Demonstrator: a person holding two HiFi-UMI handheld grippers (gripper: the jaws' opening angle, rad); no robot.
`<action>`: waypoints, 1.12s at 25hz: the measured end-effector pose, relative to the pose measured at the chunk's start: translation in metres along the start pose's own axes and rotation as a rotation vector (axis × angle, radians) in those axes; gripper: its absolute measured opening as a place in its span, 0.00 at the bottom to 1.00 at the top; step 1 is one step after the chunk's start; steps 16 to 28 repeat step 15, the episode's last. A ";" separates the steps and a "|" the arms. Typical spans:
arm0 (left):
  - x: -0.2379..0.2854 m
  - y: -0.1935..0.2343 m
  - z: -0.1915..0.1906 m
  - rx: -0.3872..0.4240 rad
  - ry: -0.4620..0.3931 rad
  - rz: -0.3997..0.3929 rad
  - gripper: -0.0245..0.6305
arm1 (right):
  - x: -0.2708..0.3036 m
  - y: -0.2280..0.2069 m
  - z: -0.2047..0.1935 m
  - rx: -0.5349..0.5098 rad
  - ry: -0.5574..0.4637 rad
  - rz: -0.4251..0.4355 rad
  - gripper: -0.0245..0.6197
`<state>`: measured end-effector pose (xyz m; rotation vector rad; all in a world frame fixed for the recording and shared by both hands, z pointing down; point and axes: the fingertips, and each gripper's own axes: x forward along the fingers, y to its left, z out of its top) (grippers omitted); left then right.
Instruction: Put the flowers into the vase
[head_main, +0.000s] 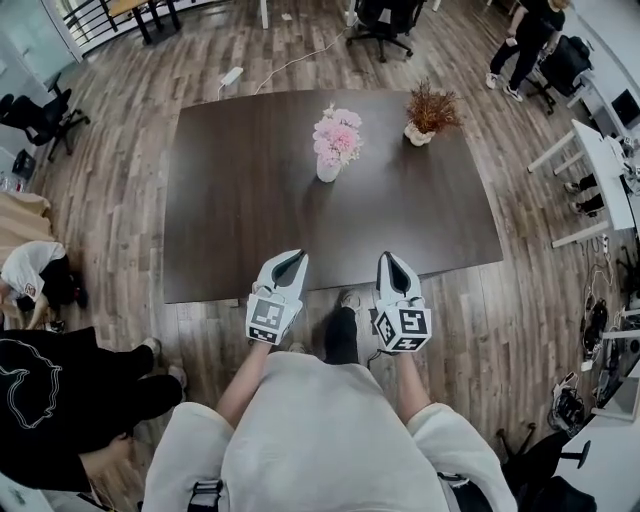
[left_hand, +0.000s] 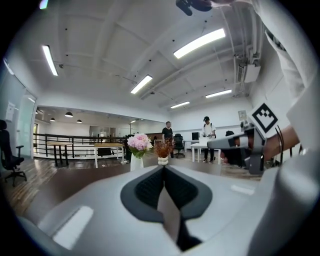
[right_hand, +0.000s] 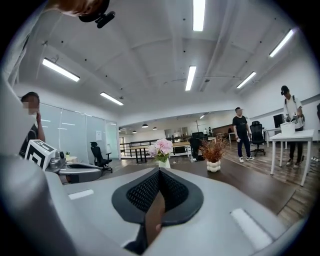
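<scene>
Two tools side by side in the head view: left gripper (head_main: 292, 258) and right gripper (head_main: 390, 260) hang over the near edge of the table (head_main: 230, 220), well apart from the pink flowers (head_main: 337, 135), which already stand in the white vase (head_main: 328, 170) mid-table. Left gripper view: jaws pressed together on nothing, pointing about level toward the vase. Right gripper view: jaws likewise closed and empty, aimed the same way. Blooms look light, soft and easily crushed, so any hold belongs low on the stems; the slim vase would probably tip if knocked

Bright ceiling strip lights (right_hand: 198, 14); fisheye-warped, dark-cornered edges.
</scene>
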<state>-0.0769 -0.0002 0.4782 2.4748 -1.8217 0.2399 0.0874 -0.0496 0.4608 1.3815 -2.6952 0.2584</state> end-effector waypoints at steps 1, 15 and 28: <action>-0.012 -0.003 -0.002 -0.007 0.000 -0.008 0.05 | -0.010 0.008 -0.001 0.001 -0.002 -0.005 0.03; -0.097 -0.057 0.017 0.029 -0.012 -0.007 0.05 | -0.119 0.043 0.009 -0.011 -0.024 -0.027 0.03; -0.097 -0.057 0.017 0.029 -0.012 -0.007 0.05 | -0.119 0.043 0.009 -0.011 -0.024 -0.027 0.03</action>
